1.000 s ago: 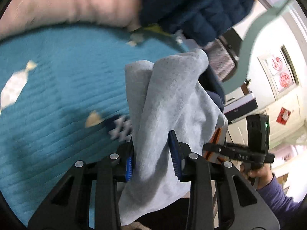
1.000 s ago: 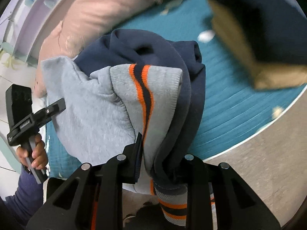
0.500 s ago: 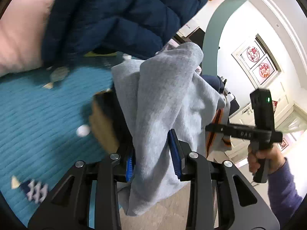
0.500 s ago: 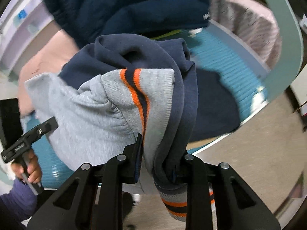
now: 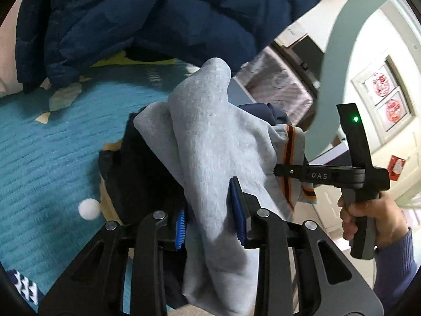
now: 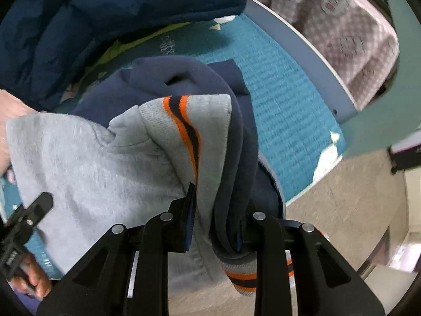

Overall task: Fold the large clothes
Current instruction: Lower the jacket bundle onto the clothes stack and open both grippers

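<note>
A grey fleece sweatshirt with navy parts and an orange-striped ribbed hem (image 5: 210, 152) is held aloft over the teal quilted bedspread (image 5: 39, 158), stretched between both tools. The left gripper (image 5: 210, 220) has its jaws clamped on grey fabric; the right gripper (image 6: 217, 220) has its jaws closed on the bunched hem and navy folds. A dark blue puffer jacket (image 6: 105, 13) lies beyond.

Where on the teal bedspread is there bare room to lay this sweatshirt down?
Bare teal bedspread lies left of the held sweatshirt, below the navy puffer jacket. Another strip runs along the bed's white edge. The jacket and a dark folded garment crowd the middle.
</note>
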Demonstrator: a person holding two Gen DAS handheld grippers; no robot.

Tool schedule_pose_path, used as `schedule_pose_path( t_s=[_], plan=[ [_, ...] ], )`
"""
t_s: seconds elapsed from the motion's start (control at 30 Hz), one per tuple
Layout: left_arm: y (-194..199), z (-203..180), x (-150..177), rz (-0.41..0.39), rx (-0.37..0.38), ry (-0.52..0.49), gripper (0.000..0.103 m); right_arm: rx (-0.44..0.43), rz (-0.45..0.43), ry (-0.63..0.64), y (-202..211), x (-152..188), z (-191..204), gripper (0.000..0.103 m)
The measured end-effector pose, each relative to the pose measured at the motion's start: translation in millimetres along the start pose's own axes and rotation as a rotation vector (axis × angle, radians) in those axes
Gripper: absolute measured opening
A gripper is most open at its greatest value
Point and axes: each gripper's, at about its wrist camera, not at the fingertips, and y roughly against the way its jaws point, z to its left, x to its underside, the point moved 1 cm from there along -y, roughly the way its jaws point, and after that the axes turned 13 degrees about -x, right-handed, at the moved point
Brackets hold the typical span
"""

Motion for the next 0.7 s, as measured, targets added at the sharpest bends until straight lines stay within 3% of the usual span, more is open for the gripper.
schedule_pose_path(
  t_s=[0.1,0.17,0.2,0.23,0.27,0.33,0.43,0.47,0.53,0.57,0.63,0.7],
  plan=[
    [-0.9,13.0,0.0,0.022,-0.044,0.009,0.036,0.054,-0.046,0.043,-13.7,10.7,9.8,0.032],
    [18.3,18.3,-0.1,-0.040,-0.106,0.005,0.068,0.084,-0.093,0.017,-14.0,13.6,0.4,0.044],
    [31.5,20.9,-2.5,-0.085,-0.109,-0.001,0.071,0.107,-0.153,-0.019,-8.6,15.4,-8.2,0.057],
    [43.8,22.6,-6.3,-0.129,-0.128,-0.009,0.071,0.118,-0.204,-0.040,-3.1,18.0,-13.2,0.062],
    [52.4,22.9,-9.1,-0.160,-0.146,-0.009,0.071,0.101,-0.256,-0.077,4.9,21.5,-20.7,0.062],
    [74.7,14.2,-18.0,-0.221,-0.064,-0.042,0.071,0.025,-0.358,-0.142,21.4,31.8,-30.7,0.062],
    [78.0,-14.7,-24.8,-0.202,-0.005,-0.147,0.072,-0.092,-0.555,-0.156,58.4,61.5,-30.3,0.062],
    [73.3,-23.0,-25.0,-0.205,-0.006,-0.180,0.072,-0.121,-0.593,-0.154,64.3,71.0,-28.2,0.059],
    [52.3,-33.7,-26.1,-0.188,-0.113,-0.258,0.072,-0.127,-0.624,-0.126,66.2,94.9,-18.8,0.030],
    [38.7,-32.5,-28.8,-0.154,-0.155,-0.276,0.072,-0.125,-0.613,-0.125,57.3,105.7,-15.9,0.025],
    [11.6,-13.1,-35.7,-0.091,-0.203,-0.227,0.072,-0.134,-0.584,-0.125,32.7,118.4,-16.4,0.003],
    [-2.0,0.6,-37.2,-0.059,-0.222,-0.195,0.072,-0.136,-0.556,-0.158,1.0,130.9,-24.8,0.000]
  ],
)
